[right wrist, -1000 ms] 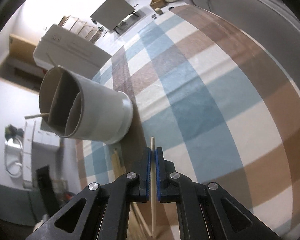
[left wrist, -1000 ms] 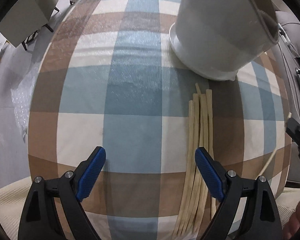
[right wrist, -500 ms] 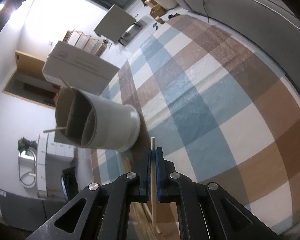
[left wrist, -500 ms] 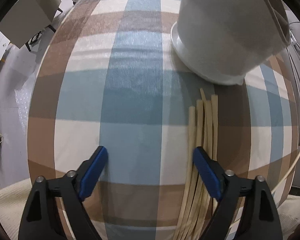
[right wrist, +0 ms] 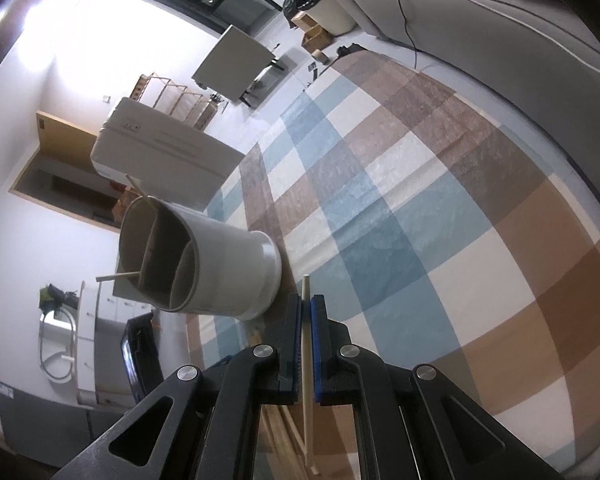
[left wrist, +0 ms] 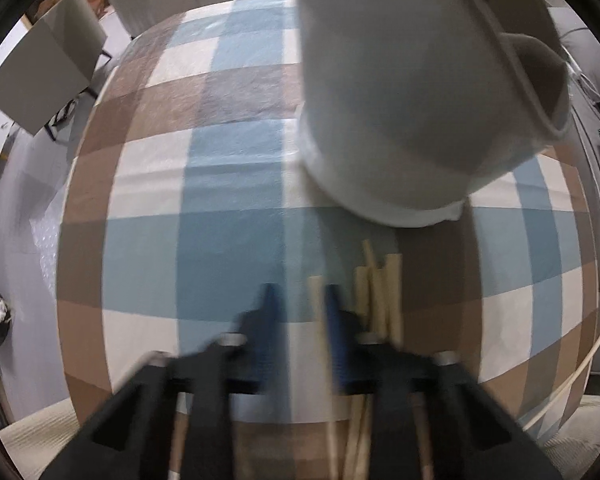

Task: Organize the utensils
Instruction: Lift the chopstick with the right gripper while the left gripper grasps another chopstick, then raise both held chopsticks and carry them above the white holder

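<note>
A white utensil holder [left wrist: 412,92] with inner dividers stands on the checked tablecloth [left wrist: 220,208]; in the right wrist view [right wrist: 204,268] two chopsticks stick out of it. Several wooden chopsticks [left wrist: 380,292] lie in a bundle in front of it. My left gripper [left wrist: 300,312] is low over the bundle, blurred, its jaws narrowed around the leftmost chopstick [left wrist: 318,312] with a gap still showing. My right gripper [right wrist: 307,312] is shut on one chopstick [right wrist: 306,300], held above the table to the right of the holder.
A grey chair [left wrist: 40,80] stands off the table's far left edge. A white box [right wrist: 160,152] sits behind the holder. A sofa [right wrist: 500,12] with cables runs along the table's far side. The cloth stretches right of the holder.
My left gripper has moved right over the chopstick bundle and its jaws have closed most of the way. My right gripper has lifted higher with its chopstick.
</note>
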`<state>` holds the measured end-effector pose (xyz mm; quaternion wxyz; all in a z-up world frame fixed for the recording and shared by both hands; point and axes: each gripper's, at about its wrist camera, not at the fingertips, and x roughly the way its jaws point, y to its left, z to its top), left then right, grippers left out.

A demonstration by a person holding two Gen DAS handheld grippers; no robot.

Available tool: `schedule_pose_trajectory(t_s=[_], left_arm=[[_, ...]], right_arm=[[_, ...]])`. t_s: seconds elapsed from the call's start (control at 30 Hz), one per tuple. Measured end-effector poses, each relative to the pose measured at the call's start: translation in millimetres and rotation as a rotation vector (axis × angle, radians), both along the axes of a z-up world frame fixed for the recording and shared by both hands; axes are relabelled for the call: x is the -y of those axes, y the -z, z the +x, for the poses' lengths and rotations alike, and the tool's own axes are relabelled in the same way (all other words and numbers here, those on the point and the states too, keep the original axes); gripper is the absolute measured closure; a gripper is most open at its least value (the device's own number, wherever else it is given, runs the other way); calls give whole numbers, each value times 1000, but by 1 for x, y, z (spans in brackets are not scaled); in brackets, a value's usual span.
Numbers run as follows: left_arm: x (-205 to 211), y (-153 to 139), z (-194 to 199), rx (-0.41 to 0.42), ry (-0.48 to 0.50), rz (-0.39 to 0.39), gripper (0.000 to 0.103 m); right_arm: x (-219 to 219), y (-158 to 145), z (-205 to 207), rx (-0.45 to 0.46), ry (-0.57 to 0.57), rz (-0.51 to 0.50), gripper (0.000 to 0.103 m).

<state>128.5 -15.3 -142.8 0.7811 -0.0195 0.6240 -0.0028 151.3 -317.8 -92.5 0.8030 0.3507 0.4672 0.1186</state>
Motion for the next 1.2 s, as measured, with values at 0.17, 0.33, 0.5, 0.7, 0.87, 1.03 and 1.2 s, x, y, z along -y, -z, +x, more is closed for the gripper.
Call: schedule_pose_trajectory(t_s=[0.17,0.33,0.5,0.7,0.87,1.03,1.2], left_arm=[[-7,-7,-6,34,-41,-62,102],[-27,-48,-25,173,-100,-160,102],[-35,-92,-52,344,-89,-234,102],[-36,-122,-78,460,-97,-255,102],[-39,-148,-79,530,-134,-292,102],[-52,-175,-72,643,-149,-310,102],[-52,-209,-55,774,-129,-307,102]], right_arm=[[-6,-10,-3,43,-21,-20,99],[-22,-30,-10,135,-75,-81,99],[-48,-56,-23,268,-158,-182,99],[-70,-73,-42,364,-219,-247,99],[-77,-84,-55,411,-225,-266,99],[-79,-106,-63,471,-225,-266,99],[-87,-138,-64,566,-238,-303,99]])
